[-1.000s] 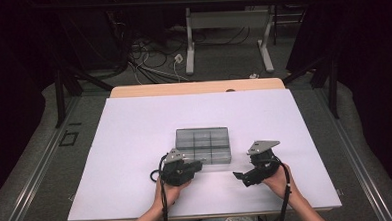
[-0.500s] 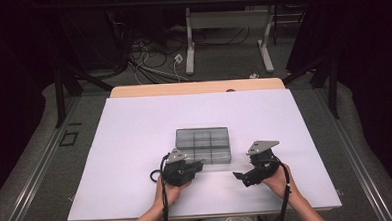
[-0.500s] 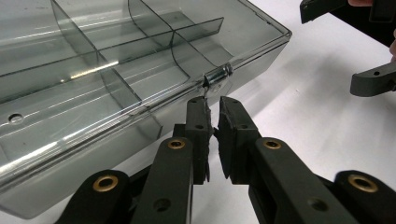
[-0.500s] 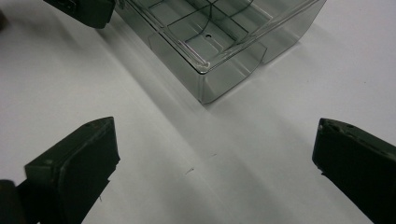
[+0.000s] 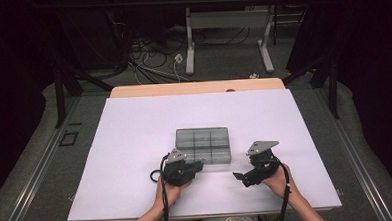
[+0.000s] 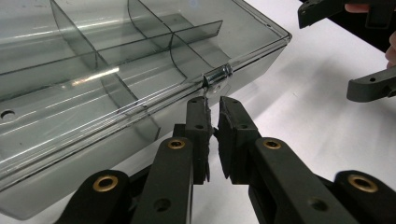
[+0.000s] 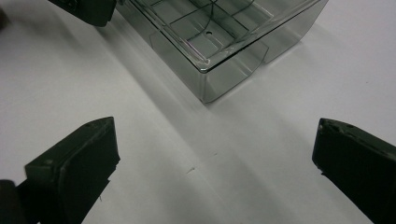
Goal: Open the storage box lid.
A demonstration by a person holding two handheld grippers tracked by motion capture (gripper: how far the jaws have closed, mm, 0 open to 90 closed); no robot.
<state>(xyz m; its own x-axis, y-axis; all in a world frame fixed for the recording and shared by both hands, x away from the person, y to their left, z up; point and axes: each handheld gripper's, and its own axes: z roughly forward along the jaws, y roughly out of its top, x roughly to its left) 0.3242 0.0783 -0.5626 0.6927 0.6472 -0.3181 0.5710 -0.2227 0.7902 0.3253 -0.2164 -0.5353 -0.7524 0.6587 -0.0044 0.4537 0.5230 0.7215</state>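
Note:
A smoky clear plastic organizer box (image 5: 203, 145) with several compartments lies lid down near the middle of the white table (image 5: 135, 138). My left gripper (image 5: 199, 164) is at the box's near left front, shut on the thin clear latch tab (image 6: 215, 77) of the box (image 6: 93, 84); in the left gripper view the jaws (image 6: 212, 105) pinch the tab just below the lid seam. My right gripper (image 5: 240, 178) hovers open over bare table to the right of the box. In the right gripper view it (image 7: 215, 135) stands wide apart, facing a corner of the box (image 7: 219, 32).
Beyond the table's far wooden edge (image 5: 198, 87) are floor cables and the legs of a desk (image 5: 191, 40). Bare white surface surrounds the box on all sides. The person's forearms come in over the front edge.

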